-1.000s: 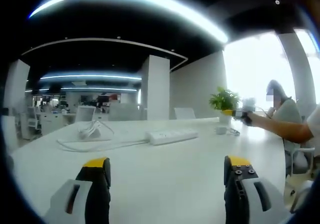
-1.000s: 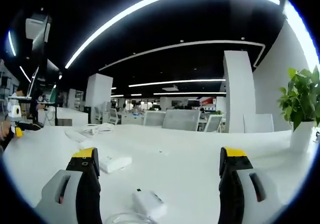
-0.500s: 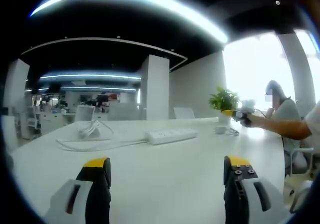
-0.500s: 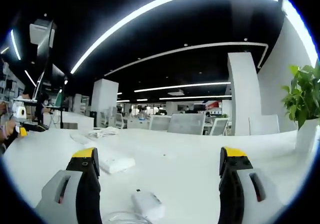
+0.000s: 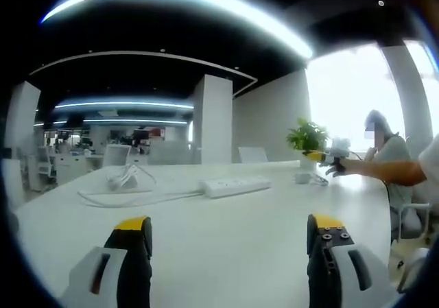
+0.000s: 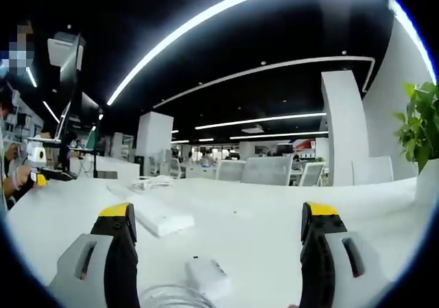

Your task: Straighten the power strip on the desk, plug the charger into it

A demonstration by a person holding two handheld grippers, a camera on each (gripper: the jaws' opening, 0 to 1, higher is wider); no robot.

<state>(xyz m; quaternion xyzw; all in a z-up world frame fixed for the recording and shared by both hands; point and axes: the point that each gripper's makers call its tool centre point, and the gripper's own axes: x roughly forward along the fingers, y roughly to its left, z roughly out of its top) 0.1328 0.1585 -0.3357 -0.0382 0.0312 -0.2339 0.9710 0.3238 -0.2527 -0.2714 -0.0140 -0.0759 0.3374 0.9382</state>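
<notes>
A white power strip [image 5: 236, 186] lies aslant across the middle of the white desk [image 5: 226, 253], its cable [image 5: 123, 198] trailing off to the left. My left gripper [image 5: 230, 243] hovers low over the near desk, open and holding nothing. Far right, an arm holds my right gripper [image 5: 330, 160] beside a small white charger [image 5: 304, 179]. In the right gripper view, the charger [image 6: 209, 275] lies close between the wide-apart jaws of the open right gripper [image 6: 219, 236], with its coiled cable [image 6: 171, 297] beside it. The power strip [image 6: 161, 217] lies farther off. The left gripper [image 6: 38, 178] shows at the far left.
A potted plant [image 5: 306, 138] stands at the desk's far right corner, also at the edge as plant [image 6: 420, 126]. A loose bundle of white cable [image 5: 125, 178] lies at the back left. A seated person [image 5: 391, 150] is past the desk's right end. Office chairs stand behind.
The right gripper view has shifted: the plant slid toward the right edge and the power strip looks larger. Its arm moved slightly in the left gripper view. Nothing on the desk moved.
</notes>
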